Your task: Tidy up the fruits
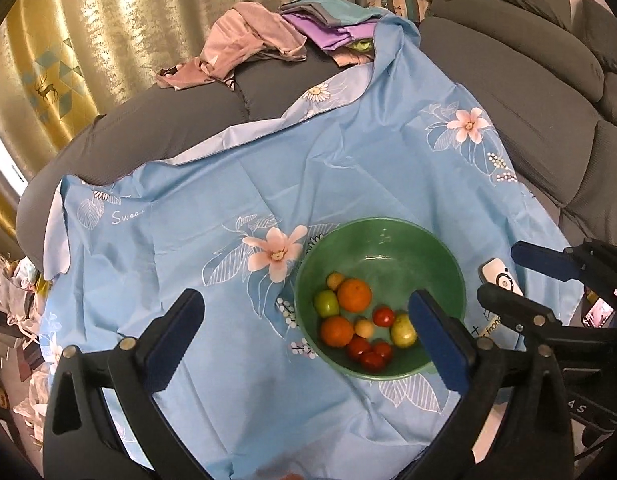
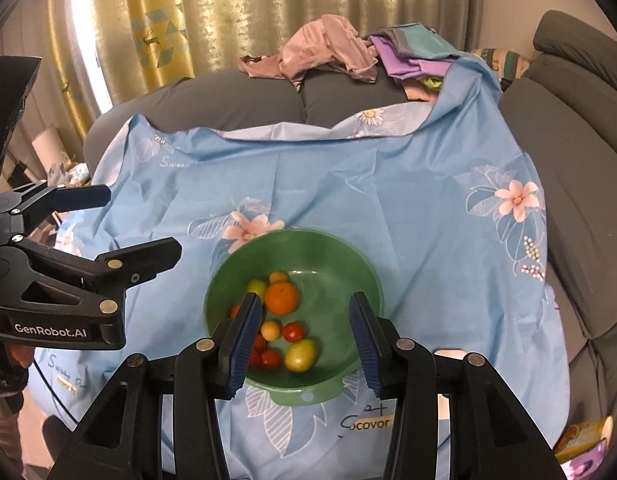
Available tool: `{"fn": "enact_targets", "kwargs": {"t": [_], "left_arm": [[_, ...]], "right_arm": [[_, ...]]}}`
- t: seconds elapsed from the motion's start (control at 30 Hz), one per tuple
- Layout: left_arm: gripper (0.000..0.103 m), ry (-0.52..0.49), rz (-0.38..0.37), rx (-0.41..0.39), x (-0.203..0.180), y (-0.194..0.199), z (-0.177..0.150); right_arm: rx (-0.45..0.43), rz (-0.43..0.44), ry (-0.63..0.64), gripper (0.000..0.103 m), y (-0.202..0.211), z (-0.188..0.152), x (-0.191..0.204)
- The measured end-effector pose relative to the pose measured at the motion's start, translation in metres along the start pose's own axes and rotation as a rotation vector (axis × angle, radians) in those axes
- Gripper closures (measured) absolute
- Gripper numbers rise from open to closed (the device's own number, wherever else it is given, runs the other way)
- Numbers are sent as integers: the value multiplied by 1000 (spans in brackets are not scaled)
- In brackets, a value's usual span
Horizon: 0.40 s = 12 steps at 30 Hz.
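A green bowl sits on a blue flowered cloth and holds several fruits: two oranges, small red tomatoes, a green fruit and a yellow-green one. My left gripper is open and empty, its right finger over the bowl. My right gripper is open and empty, hovering over the bowl above the fruits. The right gripper also shows in the left wrist view; the left gripper shows at the left of the right wrist view.
The cloth lies over a grey sofa. Piled clothes lie at the back, gold curtains behind. A white remote lies right of the bowl. Clutter sits on the floor at the left.
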<state>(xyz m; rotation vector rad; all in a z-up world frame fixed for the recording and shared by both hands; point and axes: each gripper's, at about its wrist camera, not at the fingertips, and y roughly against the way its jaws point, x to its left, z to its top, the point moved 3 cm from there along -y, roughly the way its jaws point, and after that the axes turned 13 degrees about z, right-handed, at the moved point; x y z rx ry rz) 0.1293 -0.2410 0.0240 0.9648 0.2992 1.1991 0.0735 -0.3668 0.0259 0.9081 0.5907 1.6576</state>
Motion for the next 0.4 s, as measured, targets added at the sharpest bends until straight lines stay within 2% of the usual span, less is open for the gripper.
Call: {"fn": "enact_targets", "kwargs": {"t": [0.4], "left_arm": [[1,-22,-8,-16,-7,4,1]], "right_arm": [[-7,-7,-13,57,5,-1,-3]]}}
